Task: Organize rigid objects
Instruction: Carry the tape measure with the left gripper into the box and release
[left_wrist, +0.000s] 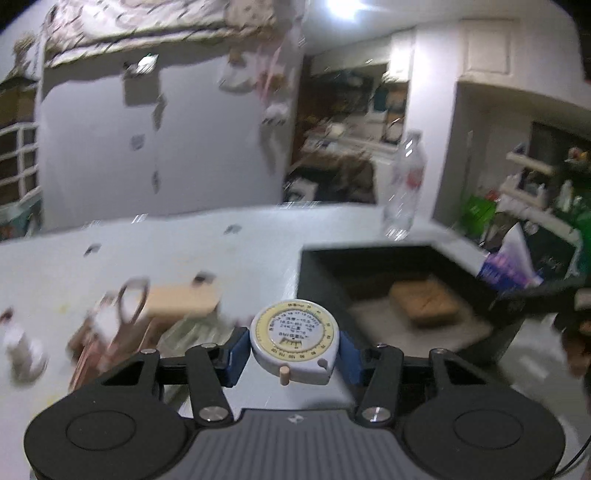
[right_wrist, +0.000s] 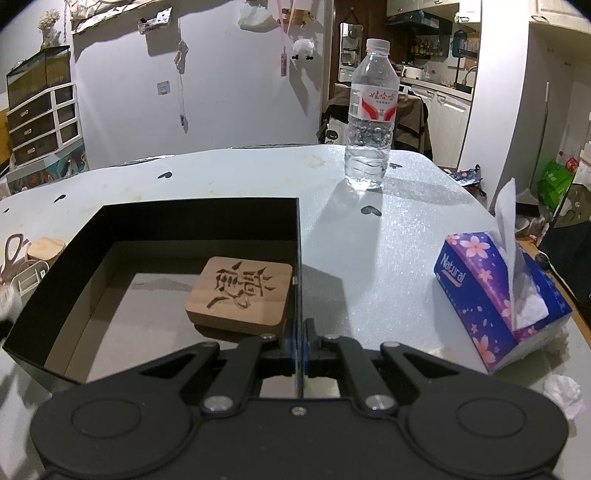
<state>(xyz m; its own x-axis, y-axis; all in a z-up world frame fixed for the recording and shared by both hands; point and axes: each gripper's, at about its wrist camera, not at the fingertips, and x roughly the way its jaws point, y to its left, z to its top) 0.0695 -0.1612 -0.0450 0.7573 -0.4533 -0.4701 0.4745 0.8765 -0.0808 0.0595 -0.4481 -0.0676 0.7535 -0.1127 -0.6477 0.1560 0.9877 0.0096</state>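
Note:
My left gripper is shut on a white and yellow round tape measure and holds it above the table, left of the black box. A carved wooden block lies inside the box, also visible in the left wrist view. My right gripper is shut on the right wall of the black box, the blue pads pinching its thin edge. Scissors and a pale wooden block lie on the table to the left, blurred.
A water bottle stands at the far side of the white table. A blue tissue box sits at the right edge, also seen in the left wrist view. Small white crumpled items lie near it.

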